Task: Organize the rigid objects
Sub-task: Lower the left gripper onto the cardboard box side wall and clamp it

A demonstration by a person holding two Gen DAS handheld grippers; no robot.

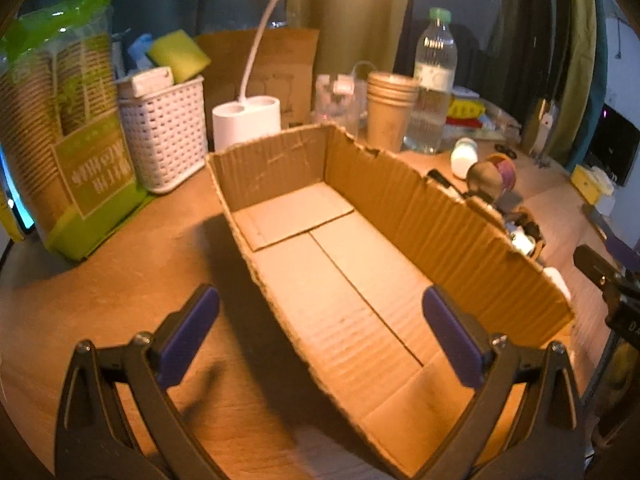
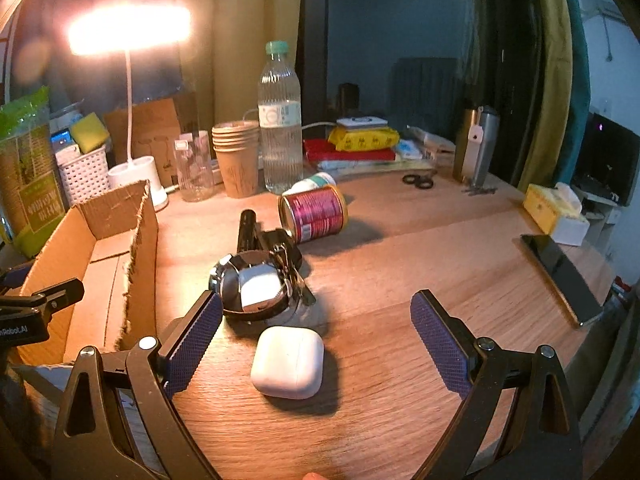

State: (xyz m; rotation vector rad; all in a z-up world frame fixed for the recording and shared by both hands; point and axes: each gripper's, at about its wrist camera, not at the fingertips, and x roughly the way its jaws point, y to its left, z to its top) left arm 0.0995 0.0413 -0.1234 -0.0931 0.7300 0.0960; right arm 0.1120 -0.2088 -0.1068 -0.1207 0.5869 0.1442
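While the right gripper (image 2: 316, 340) hangs with its fingers spread wide and nothing between them, the white earbud case (image 2: 287, 362) lies on the table (image 2: 440, 248) just ahead of it, sitting between the two pads though closer to the left one. Its longer side runs roughly across the gap, so the fingers would likely close on its short ends; a squarer grip may call for a slight shift toward the box. Just beyond the case sits a shiny round thing (image 2: 252, 286) with a white block resting in it, touching a dark clip-like piece (image 2: 268, 240) behind; what these are I cannot tell exactly. Farther back a red can (image 2: 314, 216) lies on its side, its open end facing the box, with a small white bottle (image 2: 316, 182) just behind it. The cardboard box (image 1: 360, 264) stands beside the case, on the side away from the phone (image 2: 560, 276), and holds nothing. Over its near end hovers the left gripper (image 1: 320, 332), fingers also spread and holding nothing. By my judgement the right gripper is much the nearer to the case and should take it, with the box as the destination.
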